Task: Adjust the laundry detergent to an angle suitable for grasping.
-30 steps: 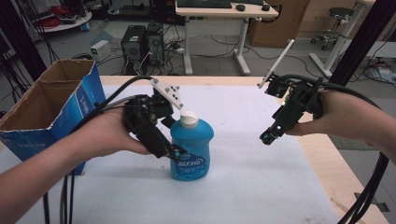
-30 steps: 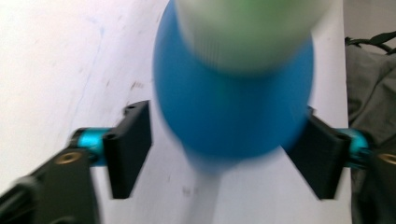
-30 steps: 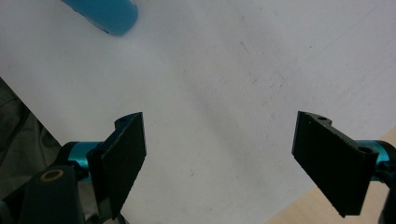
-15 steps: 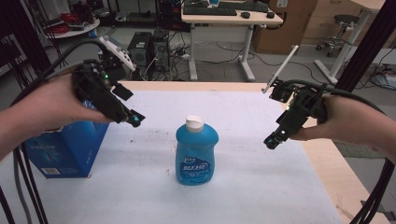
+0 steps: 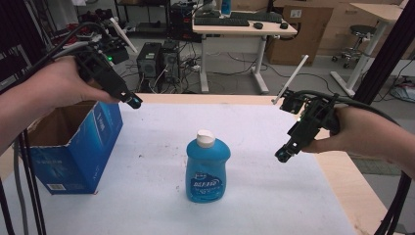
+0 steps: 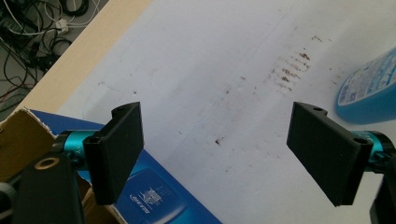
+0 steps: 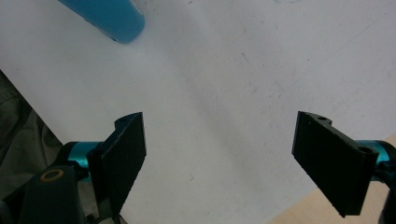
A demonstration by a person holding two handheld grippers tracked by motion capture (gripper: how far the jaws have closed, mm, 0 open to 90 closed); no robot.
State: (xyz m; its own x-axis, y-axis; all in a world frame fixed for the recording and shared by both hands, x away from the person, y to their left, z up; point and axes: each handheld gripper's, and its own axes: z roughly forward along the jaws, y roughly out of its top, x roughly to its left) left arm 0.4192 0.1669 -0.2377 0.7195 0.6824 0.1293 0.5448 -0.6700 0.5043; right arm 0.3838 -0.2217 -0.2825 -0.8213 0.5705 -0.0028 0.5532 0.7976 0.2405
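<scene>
High view: one blue detergent bottle (image 5: 207,166) with a white cap stands upright mid-surface, on the white sheet covering the surface (image 5: 147,196). Nothing touches it. Left gripper (image 5: 131,101) hangs above the far corner of the open blue carton (image 5: 73,147), well apart from the bottle; its jaws have just been opening and now stand spread with nothing between them. Left gripper view confirms: bare sheet between the pads, carton edge below, bottle off at the right edge. Right gripper (image 5: 284,155) hovers to the bottle's right, apart from it, jaws also spread wide and empty; right gripper view looks down on plain sheet with a bit of the bottle at the top left.

Progress, my read: bottle is out on the surface and standing free, so the unpack-and-place part looks done. Whether the carton is meant to be emptied further I can't say; its inside, as far as I can see, shows brown cardboard only. If the bottle is due to go back into the carton or be handed to the right side, that part is all still ahead, since neither gripper has hold of it.

Count:
- detergent bottle: 1
- blue carton: 1, flaps open
- grippers: 2, both empty
- hands: 2, one per gripper
</scene>
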